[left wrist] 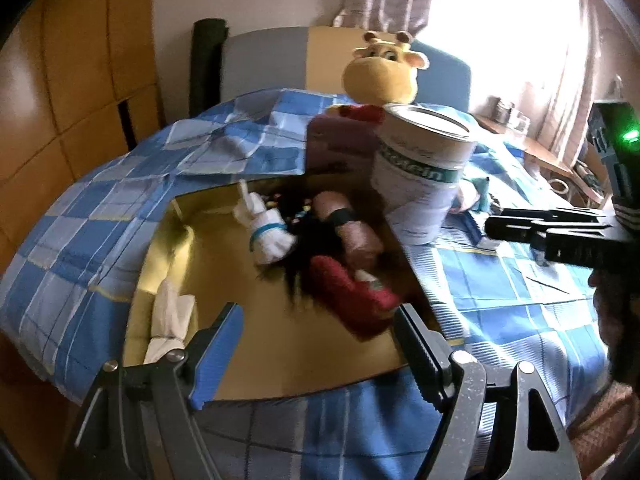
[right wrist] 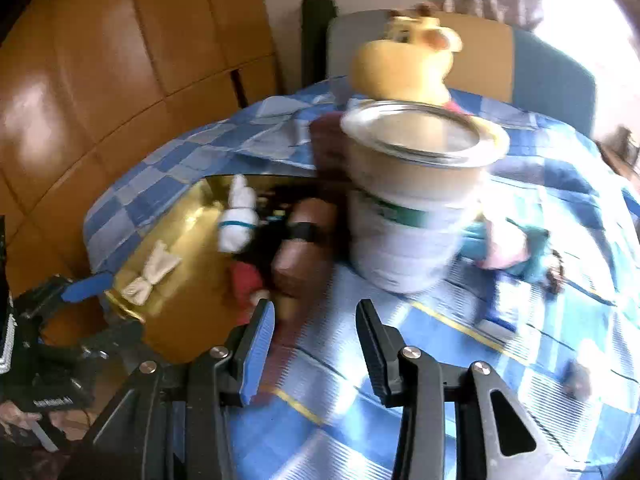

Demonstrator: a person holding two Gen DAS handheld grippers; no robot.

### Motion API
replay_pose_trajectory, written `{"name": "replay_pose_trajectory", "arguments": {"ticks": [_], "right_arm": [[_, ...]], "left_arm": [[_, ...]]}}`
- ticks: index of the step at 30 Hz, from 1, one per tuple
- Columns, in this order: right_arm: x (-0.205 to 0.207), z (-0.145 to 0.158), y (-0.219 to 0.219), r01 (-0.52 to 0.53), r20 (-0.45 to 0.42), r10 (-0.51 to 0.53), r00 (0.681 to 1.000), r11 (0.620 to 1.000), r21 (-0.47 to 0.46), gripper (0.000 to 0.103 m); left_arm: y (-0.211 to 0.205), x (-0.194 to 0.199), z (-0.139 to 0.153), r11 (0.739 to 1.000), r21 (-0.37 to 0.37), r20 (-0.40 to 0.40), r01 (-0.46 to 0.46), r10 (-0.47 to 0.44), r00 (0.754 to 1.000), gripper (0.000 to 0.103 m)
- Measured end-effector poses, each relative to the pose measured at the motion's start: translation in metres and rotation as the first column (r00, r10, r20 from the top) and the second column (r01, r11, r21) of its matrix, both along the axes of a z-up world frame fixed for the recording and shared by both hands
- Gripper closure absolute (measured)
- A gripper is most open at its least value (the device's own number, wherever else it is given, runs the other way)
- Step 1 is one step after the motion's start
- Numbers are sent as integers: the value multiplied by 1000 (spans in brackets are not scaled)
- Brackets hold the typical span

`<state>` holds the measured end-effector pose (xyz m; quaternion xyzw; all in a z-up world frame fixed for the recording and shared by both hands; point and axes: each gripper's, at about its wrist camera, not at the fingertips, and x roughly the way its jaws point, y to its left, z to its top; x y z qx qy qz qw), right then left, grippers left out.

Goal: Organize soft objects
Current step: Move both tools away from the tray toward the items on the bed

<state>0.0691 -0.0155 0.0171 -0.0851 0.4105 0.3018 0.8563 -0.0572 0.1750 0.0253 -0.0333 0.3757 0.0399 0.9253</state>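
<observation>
A gold box (left wrist: 280,344) lies open on the blue checked bedspread (left wrist: 520,288). Inside it lie a white rolled sock with a blue band (left wrist: 268,236), a pink roll with a black band (left wrist: 352,228), a red plush piece (left wrist: 352,292) and something black (left wrist: 308,240). A yellow plush giraffe (left wrist: 382,70) sits behind a white tin (left wrist: 424,172). My left gripper (left wrist: 316,344) is open and empty over the box's near edge. My right gripper (right wrist: 316,344) is open and empty above the bedspread, in front of the tin (right wrist: 412,200). A pink and teal soft toy (right wrist: 508,248) lies right of the tin.
A white bow (left wrist: 170,320) is on the box's left flap. The box (right wrist: 180,248) and giraffe (right wrist: 404,60) also show in the right wrist view. A wooden wardrobe (left wrist: 60,92) stands at the left. A headboard (left wrist: 264,60) and a curtained window (left wrist: 500,20) are behind.
</observation>
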Motion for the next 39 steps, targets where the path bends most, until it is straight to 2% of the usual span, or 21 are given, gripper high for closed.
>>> {"name": "replay_pose_trajectory", "arguments": {"ticks": [4, 7, 9, 13, 16, 18, 20, 25, 32, 36, 38, 39], "right_arm": [[17, 1, -55, 140, 8, -140, 990, 990, -8, 61], [32, -3, -107, 287, 5, -286, 958, 958, -5, 61], [42, -8, -140, 383, 7, -383, 924, 924, -13, 61], [59, -24, -206, 579, -25, -579, 815, 815, 7, 61], [58, -37, -239, 672, -57, -670, 740, 738, 60, 61], [61, -47, -256, 722, -133, -711, 690, 689, 61, 61], [63, -47, -270, 747, -159, -730, 664, 657, 101, 61], [64, -51, -280, 751, -233, -715, 660, 641, 159, 61], [66, -54, -271, 732, -228, -699, 678, 671, 120, 61], [64, -51, -275, 752, -207, -725, 657, 650, 110, 61], [63, -51, -280, 758, -220, -727, 650, 639, 128, 61], [62, -50, -282, 761, -226, -728, 647, 635, 135, 61]], "left_arm": [[-13, 5, 6, 999, -2, 5, 44, -44, 999, 25], [-26, 10, 10, 996, 2, 8, 94, -94, 996, 25], [-38, 15, 12, 991, 6, 4, 130, -130, 991, 25], [-59, 24, 12, 983, 14, -11, 182, -182, 983, 25], [-73, 32, 11, 977, 13, -28, 212, -211, 977, 25], [-84, 39, 8, 974, 14, -40, 227, -226, 973, 25], [-94, 46, 3, 971, 11, -57, 239, -238, 969, 25], [-123, 58, -15, 958, -10, -102, 288, -287, 952, 25], [-162, 68, -35, 930, 10, -161, 367, -361, 919, 25], [-182, 81, -31, 912, 37, -138, 408, -400, 906, 25], [-189, 89, -27, 901, 49, -120, 431, -423, 898, 33], [-195, 97, -24, 895, 55, -115, 443, -435, 893, 40]]}}
